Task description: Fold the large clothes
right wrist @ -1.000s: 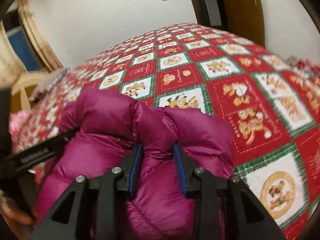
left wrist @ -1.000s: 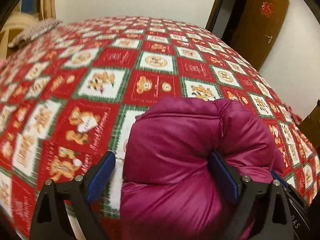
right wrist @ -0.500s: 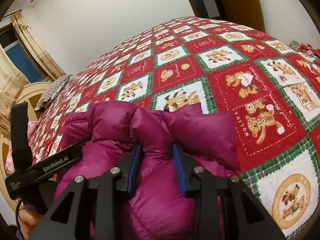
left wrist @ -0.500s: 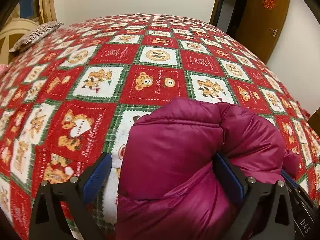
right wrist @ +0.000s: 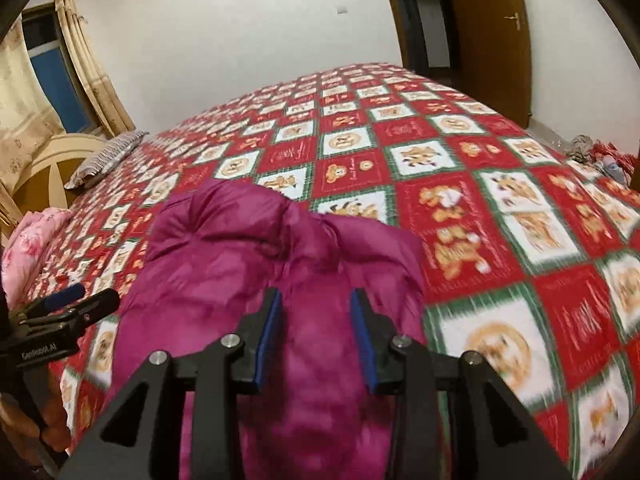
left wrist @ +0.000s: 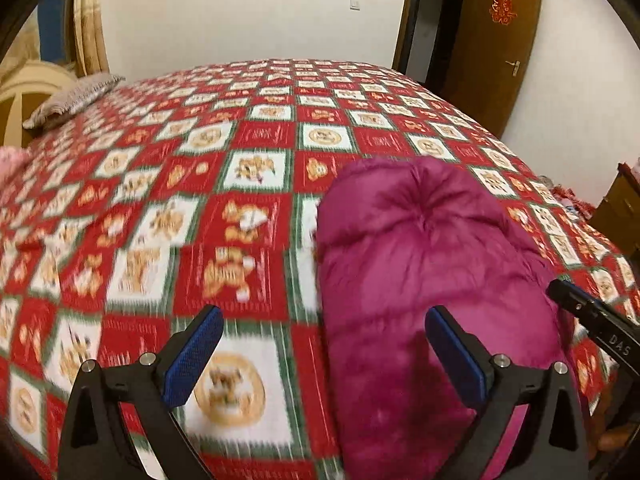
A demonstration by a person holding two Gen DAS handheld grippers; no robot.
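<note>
White walls stand behind a big bed [left wrist: 248, 184] covered by a red, white and green quilt with little bear pictures. On the bed lies a puffy purple jacket [left wrist: 420, 264], bunched up at the near edge. From the left wrist camera, the jacket sits on the right side, and its rounded end with a deep dimple shows well. The left gripper [left wrist: 324, 356] has its blue fingers [left wrist: 196, 352] spread very wide; they have just finished opening. One finger hangs over the bare quilt and the other is right by the jacket, but I cannot tell if it touches; the jacket is not squeezed. This camera also shows a brown door [left wrist: 496, 40] with a red sign, and a bit of the other tool at the right edge. The right wrist camera shows things the left one does not: a window [right wrist: 56, 80] with pale curtains, a striped pillow [right wrist: 108, 156], and a pink flowered blanket [right wrist: 28, 248] at the left edge of the bed. Here the jacket lies in the middle, and its far end looks lumpy and folded. The right gripper [right wrist: 316, 340] has its fingers [right wrist: 270, 336] much closer together, and they have just eased apart a bit, with a ridge of jacket running between them. They are set around it, but the blur hides whether they pinch the cloth.
</note>
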